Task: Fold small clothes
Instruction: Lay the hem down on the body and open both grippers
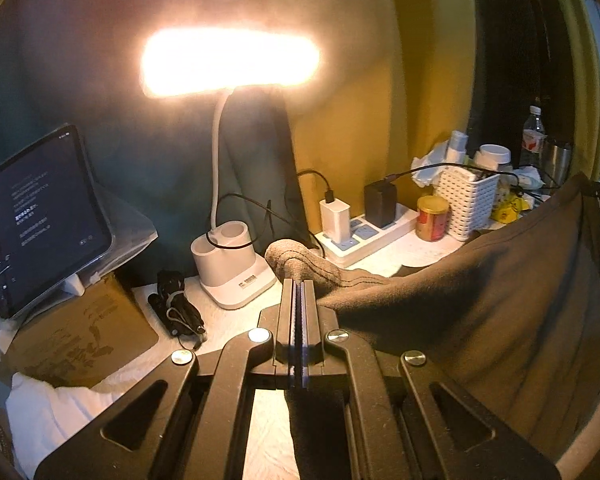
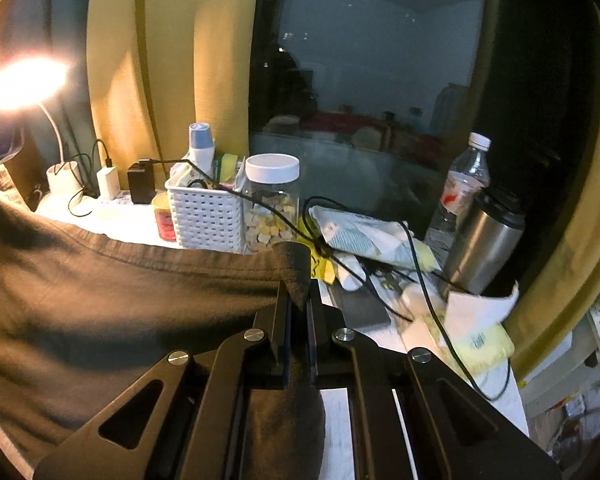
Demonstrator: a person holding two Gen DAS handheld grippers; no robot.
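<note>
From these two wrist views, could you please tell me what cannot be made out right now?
- Left wrist view: the dark garment runs off the right edge; its type is unclear.
- Left wrist view: glare from the desk lamp washes out its head.
- Left wrist view: tablet text is too small.
- Right wrist view: the garment hides the desk beneath.

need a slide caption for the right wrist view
Right gripper shut on a corner of the dark garment, stretched over a cluttered desk beside a white basket.
</note>
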